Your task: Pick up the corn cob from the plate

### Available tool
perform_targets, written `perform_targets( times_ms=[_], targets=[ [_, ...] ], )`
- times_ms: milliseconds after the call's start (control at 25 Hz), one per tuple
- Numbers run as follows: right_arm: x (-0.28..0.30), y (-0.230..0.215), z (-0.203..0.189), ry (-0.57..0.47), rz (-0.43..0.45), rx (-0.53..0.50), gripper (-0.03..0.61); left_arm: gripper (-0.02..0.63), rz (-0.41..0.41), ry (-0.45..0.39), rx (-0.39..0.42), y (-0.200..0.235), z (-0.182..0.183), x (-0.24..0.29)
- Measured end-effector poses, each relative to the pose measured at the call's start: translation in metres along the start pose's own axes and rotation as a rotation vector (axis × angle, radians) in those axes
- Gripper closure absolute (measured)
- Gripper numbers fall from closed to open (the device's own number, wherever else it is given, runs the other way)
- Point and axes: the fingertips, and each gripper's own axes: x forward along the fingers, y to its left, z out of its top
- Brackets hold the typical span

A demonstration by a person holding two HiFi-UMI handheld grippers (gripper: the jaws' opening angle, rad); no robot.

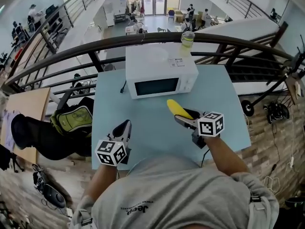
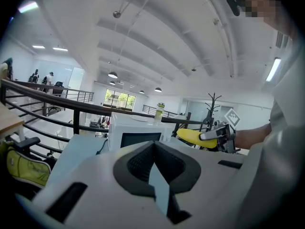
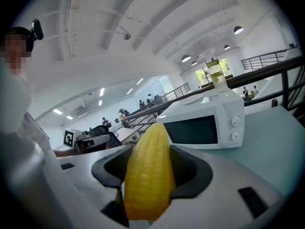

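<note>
The right gripper (image 1: pixel 187 119) pinches the corn cob (image 1: pixel 175 108) between its 2 jaws, above the table (image 1: pixel 221 97) at 5 o'clock from the microwave (image 1: pixel 159 70). In the head view the cob's free end points toward 11 o'clock. The left gripper (image 1: pixel 125 126) is at 7 o'clock from the microwave, its jaws pressed together with nothing between them. A bottle (image 1: pixel 187 38) stands on the microwave.

Grey shirt (image 1: pixel 157 190) print: "Jeep" is showing upside down; the smaller line beside it is blurring out.
Microwave top sticker (image 1: pixel 177 61): its print is coming out too small to read.
</note>
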Motion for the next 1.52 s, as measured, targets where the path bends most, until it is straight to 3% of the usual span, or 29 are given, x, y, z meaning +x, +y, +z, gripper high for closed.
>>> perform_targets(
  times_ms=[480, 1520],
  targets=[
    [0.001, -0.012, -0.028, 0.036, 0.031, 0.065, 0.325, 0.606, 0.029, 0.032, -0.030, -0.011, -0.020, -0.001],
    [-0.007, -0.017, -0.033, -0.005, 0.037, 0.143, 0.322, 0.606, 0.028, 0.034, -0.013, -0.016, -0.018, -0.007]
  ],
)
